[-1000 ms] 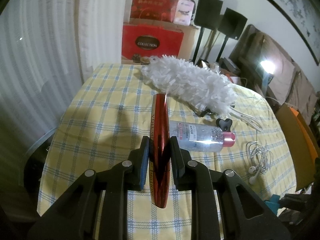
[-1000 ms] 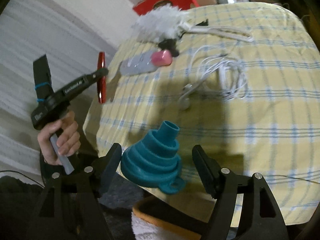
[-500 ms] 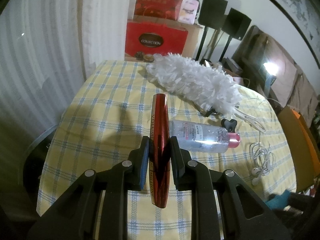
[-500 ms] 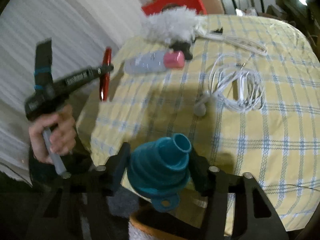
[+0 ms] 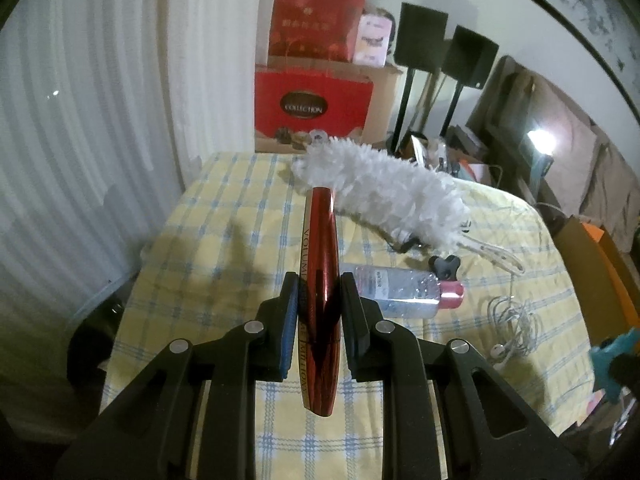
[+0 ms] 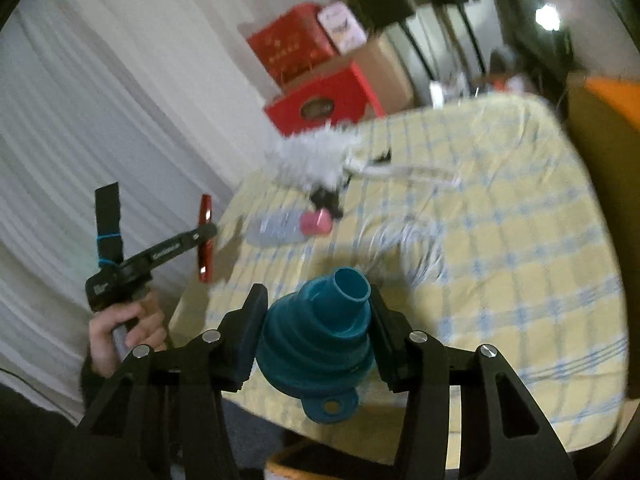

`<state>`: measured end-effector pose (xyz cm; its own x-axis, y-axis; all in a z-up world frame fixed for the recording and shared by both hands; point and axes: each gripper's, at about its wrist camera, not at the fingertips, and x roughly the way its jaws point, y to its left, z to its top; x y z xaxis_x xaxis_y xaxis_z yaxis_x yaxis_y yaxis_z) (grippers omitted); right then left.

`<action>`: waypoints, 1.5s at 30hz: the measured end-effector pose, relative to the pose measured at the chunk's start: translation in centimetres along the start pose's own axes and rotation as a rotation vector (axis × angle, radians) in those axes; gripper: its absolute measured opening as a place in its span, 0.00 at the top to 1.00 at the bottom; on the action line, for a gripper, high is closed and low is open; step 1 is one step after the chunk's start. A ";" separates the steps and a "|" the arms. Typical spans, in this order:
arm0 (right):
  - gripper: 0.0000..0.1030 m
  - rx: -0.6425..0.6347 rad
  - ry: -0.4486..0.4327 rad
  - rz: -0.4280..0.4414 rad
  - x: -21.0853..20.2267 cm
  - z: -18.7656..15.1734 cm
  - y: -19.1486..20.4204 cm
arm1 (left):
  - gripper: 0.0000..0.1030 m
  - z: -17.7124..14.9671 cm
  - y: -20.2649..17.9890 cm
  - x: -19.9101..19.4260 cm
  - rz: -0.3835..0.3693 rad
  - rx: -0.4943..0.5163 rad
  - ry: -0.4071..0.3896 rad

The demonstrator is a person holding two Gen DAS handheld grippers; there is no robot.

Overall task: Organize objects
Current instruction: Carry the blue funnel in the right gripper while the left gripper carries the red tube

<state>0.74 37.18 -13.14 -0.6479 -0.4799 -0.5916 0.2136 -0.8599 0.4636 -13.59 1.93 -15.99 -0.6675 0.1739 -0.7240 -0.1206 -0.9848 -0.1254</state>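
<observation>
My left gripper (image 5: 318,292) is shut on a red mascara tube (image 5: 319,248) and holds it above the near part of the yellow checked table (image 5: 224,240). The tube (image 6: 205,236) and that gripper (image 6: 209,235) also show at the left of the right wrist view. My right gripper (image 6: 316,312) is shut on a teal collapsible funnel (image 6: 320,344), held above the table's near edge; the funnel also shows at the right edge of the left wrist view (image 5: 612,354). On the table lie a white duster (image 5: 380,196), a clear bottle with a pink cap (image 5: 404,290) and white earphones (image 5: 516,320).
A small black clip (image 5: 444,266) lies by the bottle cap. Red gift boxes (image 5: 316,108) and black speakers (image 5: 444,44) stand behind the table. White curtains (image 5: 80,120) hang at the left. An orange chair (image 5: 600,252) stands at the right.
My right gripper has closed on the teal funnel and lifted it toward the table. My left gripper still holds the mascara tube and has drawn back and risen a little.
</observation>
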 end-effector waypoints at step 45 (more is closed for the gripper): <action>0.57 -0.266 -0.327 -0.188 -11.0 8.7 -2.6 | 0.82 3.5 -3.7 -5.5 0.097 -0.068 -0.145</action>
<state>0.93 46.21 -2.12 -0.8810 -0.2675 -0.3902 0.2226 -0.9622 0.1570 -12.05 4.66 -9.15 -0.7732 0.0720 -0.6300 -0.0040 -0.9941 -0.1088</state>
